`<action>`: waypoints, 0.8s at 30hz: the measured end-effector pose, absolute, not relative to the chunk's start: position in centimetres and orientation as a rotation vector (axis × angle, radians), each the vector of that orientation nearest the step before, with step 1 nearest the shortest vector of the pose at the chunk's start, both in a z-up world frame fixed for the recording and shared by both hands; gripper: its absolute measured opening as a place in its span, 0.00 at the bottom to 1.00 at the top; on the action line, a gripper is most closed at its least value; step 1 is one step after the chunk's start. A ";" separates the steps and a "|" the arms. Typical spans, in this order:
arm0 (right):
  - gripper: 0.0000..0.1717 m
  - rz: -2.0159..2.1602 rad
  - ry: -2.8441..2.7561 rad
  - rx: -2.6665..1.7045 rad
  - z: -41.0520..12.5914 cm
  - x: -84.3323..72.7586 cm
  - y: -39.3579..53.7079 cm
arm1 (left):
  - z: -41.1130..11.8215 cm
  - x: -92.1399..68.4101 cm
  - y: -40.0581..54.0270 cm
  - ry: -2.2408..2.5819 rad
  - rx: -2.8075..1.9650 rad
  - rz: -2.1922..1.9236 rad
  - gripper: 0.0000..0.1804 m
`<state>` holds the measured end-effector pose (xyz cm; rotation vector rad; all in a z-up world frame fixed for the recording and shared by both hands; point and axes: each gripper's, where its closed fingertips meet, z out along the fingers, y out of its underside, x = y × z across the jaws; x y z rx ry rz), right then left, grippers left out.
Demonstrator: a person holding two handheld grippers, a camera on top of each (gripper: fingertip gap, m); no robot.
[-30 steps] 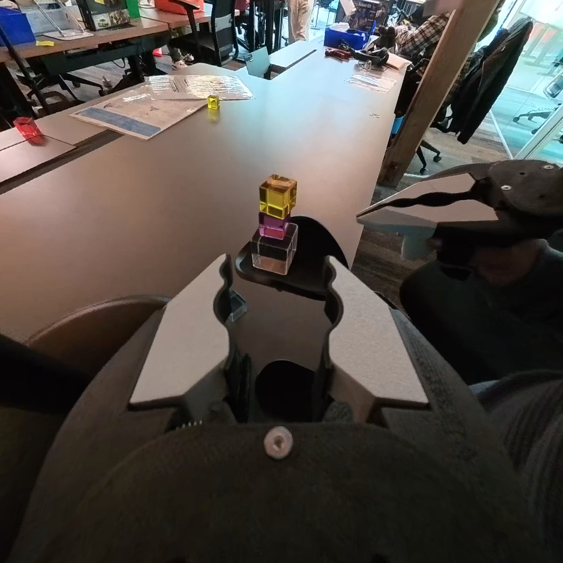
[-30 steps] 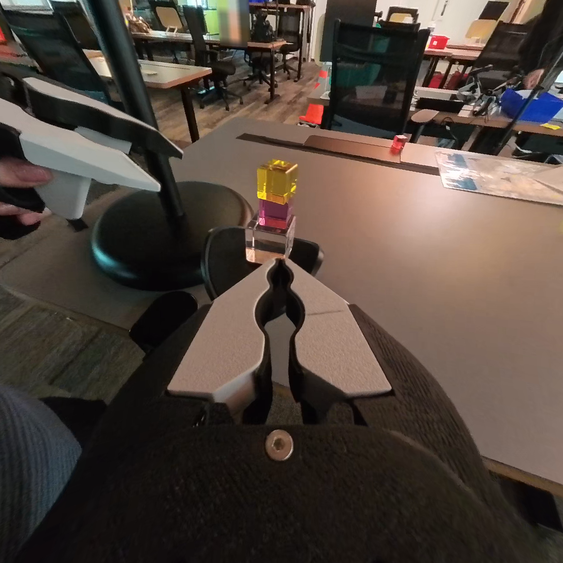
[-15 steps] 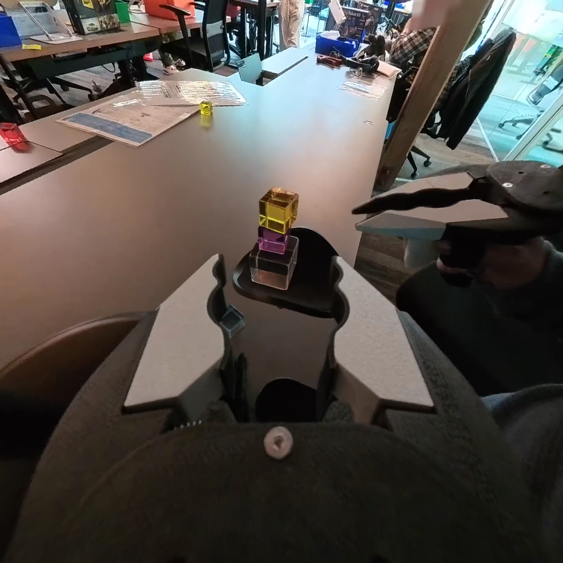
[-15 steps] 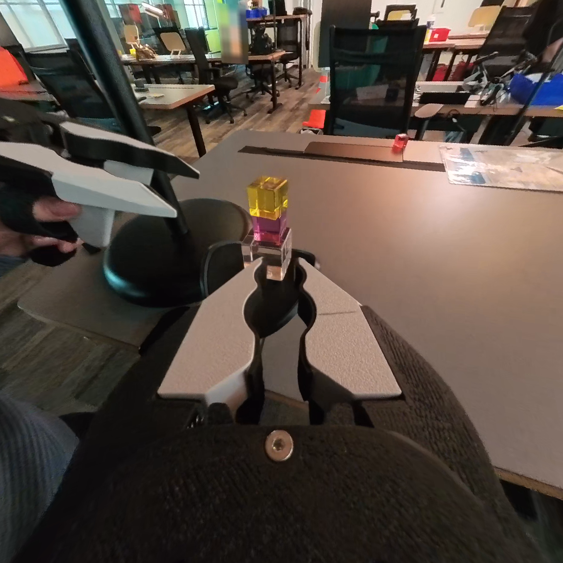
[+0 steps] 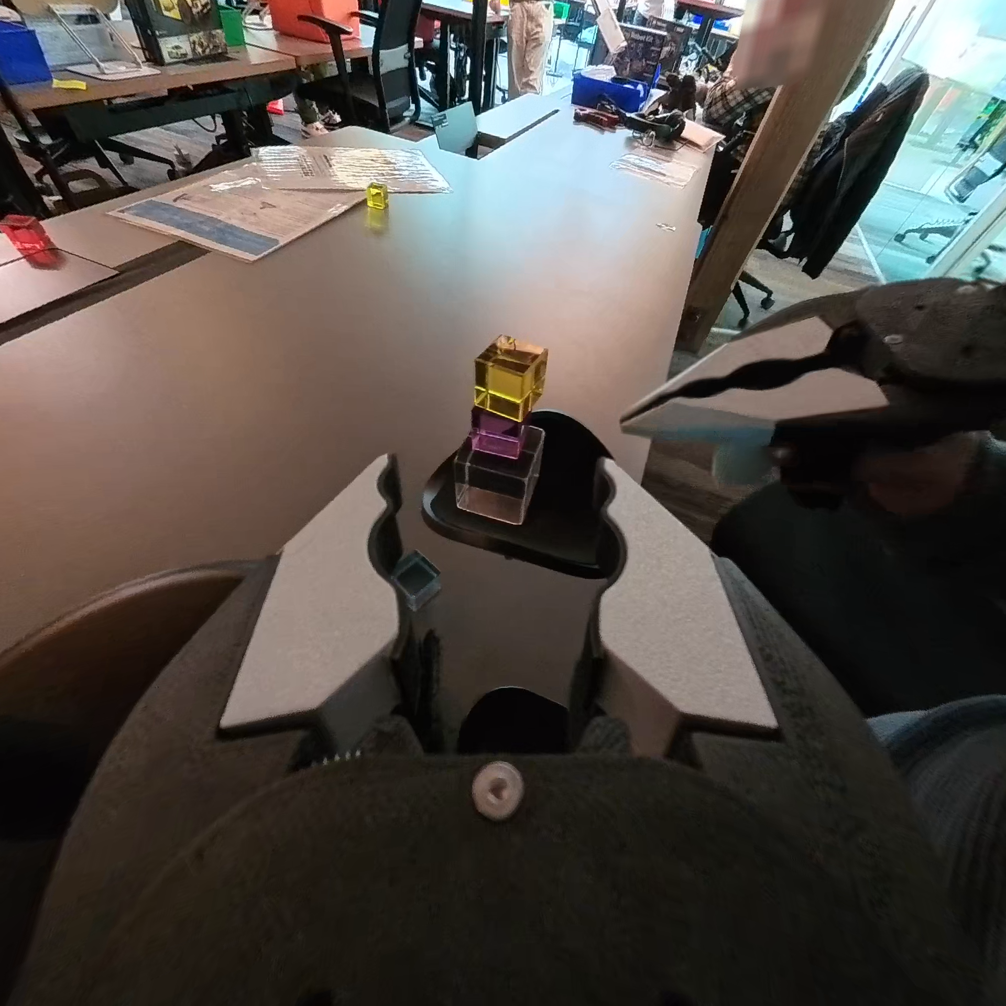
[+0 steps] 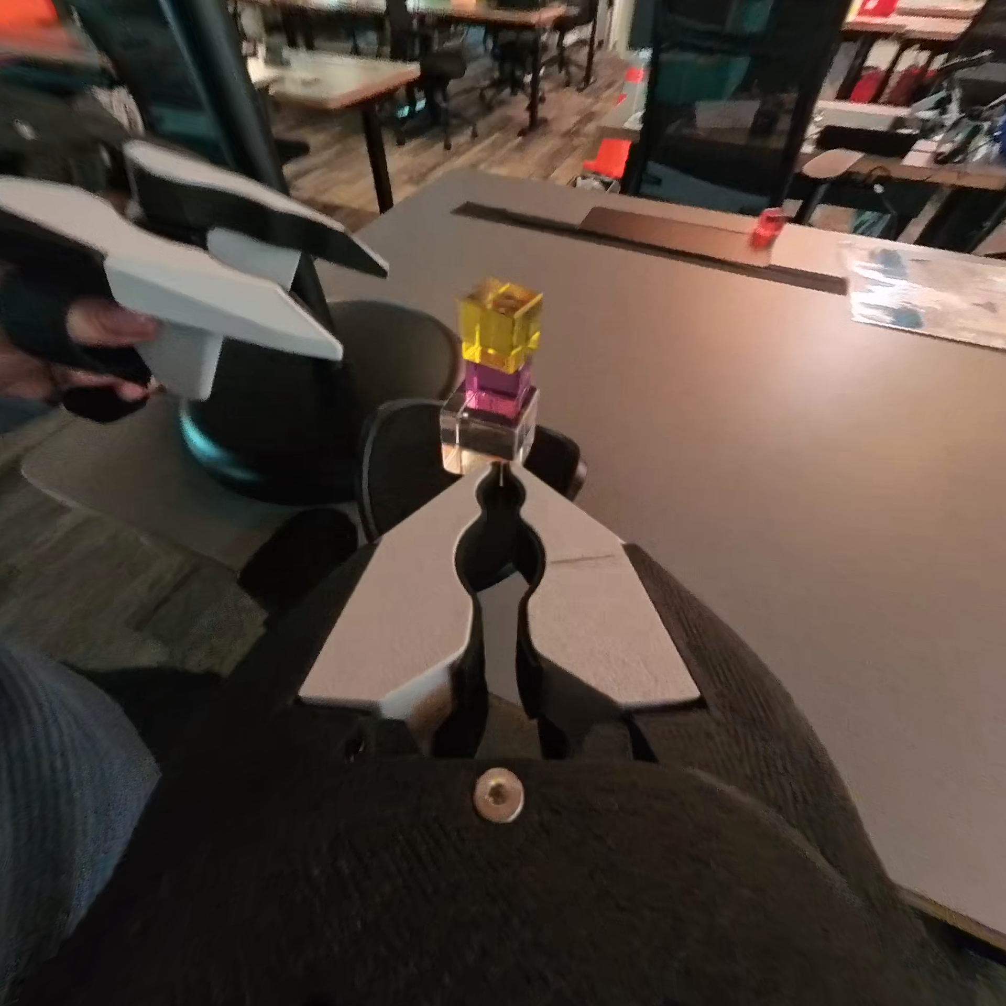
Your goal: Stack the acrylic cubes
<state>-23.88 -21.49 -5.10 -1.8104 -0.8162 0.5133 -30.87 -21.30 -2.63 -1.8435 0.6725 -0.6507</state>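
Your left gripper (image 5: 498, 479) gapes empty near the cube stack (image 5: 503, 430); your right gripper (image 6: 500, 474) is closed, empty. The cubes look slick, hard and tippy: pinch flat sides.

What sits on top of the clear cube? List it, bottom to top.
On the clear cube rests a purple cube, and on that a yellow cube. Nothing sits on the yellow one. The clear cube stands on a black tray; what lies beneath the tray is covered.
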 end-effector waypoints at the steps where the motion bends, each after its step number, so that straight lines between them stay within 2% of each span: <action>1: 0.00 0.492 -0.867 -1.831 -5.7 -24.3 -21.5 | -2.6 -31.1 -21.2 0.667 -1.841 -0.645 0.39; 9: 0.00 0.411 -1.061 -1.993 -8.7 -27.0 -20.2 | -3.2 -32.7 -21.1 0.618 -1.869 -0.622 0.38; 24: 0.00 0.395 -1.060 -2.022 -8.8 -28.7 -17.3 | -4.4 -34.1 -21.7 0.579 -1.907 -0.618 0.38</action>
